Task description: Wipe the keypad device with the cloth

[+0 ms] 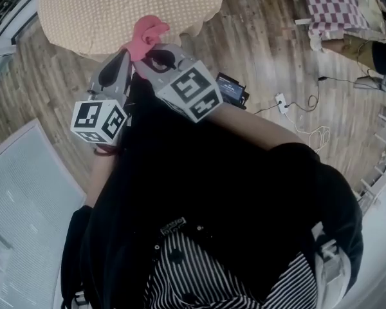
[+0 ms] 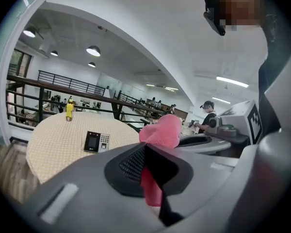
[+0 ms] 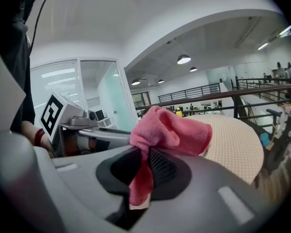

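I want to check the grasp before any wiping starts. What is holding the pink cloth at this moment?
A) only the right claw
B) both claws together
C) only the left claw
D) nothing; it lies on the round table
B: the pink cloth is pinched in the left claw, and the right gripper view shows the right claw shut on it too.

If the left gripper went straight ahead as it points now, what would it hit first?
Probably the round table, short of the keypad device; the left gripper holds the pink cloth. Depth is unclear.
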`<state>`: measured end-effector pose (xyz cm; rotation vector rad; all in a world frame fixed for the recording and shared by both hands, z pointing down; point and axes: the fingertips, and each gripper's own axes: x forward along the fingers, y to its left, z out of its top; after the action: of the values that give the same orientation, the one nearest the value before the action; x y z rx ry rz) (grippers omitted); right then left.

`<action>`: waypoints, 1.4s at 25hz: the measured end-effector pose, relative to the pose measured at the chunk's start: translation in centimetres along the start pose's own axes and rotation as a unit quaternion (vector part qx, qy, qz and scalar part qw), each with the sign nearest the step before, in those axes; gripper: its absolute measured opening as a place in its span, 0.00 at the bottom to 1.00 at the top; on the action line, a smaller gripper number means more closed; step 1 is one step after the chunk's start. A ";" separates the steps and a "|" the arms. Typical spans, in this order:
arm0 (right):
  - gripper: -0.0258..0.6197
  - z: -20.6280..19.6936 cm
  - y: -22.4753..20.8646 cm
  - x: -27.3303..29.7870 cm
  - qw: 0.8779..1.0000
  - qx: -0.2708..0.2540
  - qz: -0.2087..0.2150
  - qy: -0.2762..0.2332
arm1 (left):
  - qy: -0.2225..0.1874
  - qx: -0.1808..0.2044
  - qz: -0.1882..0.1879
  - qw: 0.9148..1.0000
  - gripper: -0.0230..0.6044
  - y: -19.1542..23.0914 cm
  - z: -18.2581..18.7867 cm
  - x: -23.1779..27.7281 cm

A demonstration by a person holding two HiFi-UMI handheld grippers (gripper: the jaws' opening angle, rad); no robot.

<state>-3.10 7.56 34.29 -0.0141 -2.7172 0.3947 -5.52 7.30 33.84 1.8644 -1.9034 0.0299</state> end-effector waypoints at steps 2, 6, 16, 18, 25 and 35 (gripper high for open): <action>0.11 0.5 -1.3 0.7 1.000 0.001 -0.016 0.003 | 0.004 0.007 -0.021 1.000 0.04 0.7 0.6 1.4; 0.11 3.1 -4.0 1.9 0.997 0.015 -0.072 -0.016 | 0.007 0.030 -0.078 0.997 0.04 1.8 3.3 4.2; 0.11 9.0 -9.5 6.5 0.981 0.027 -0.185 -0.056 | 0.009 0.078 -0.195 0.978 0.04 6.6 9.6 9.9; 0.11 10.0 -9.9 7.5 0.976 0.021 -0.206 -0.061 | 0.009 0.086 -0.213 0.973 0.04 7.6 10.4 10.6; 0.11 11.3 -11.2 9.3 0.964 0.043 -0.252 -0.070 | 0.019 0.101 -0.260 0.960 0.04 9.2 11.6 12.2; 0.11 10.2 -11.1 14.3 0.959 0.079 -0.267 -0.052 | 0.054 0.097 -0.288 0.951 0.04 14.1 10.2 12.6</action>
<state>-19.67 -4.95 33.81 0.7847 -2.6364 0.4532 -21.60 -6.85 33.44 2.4300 -1.2596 0.1278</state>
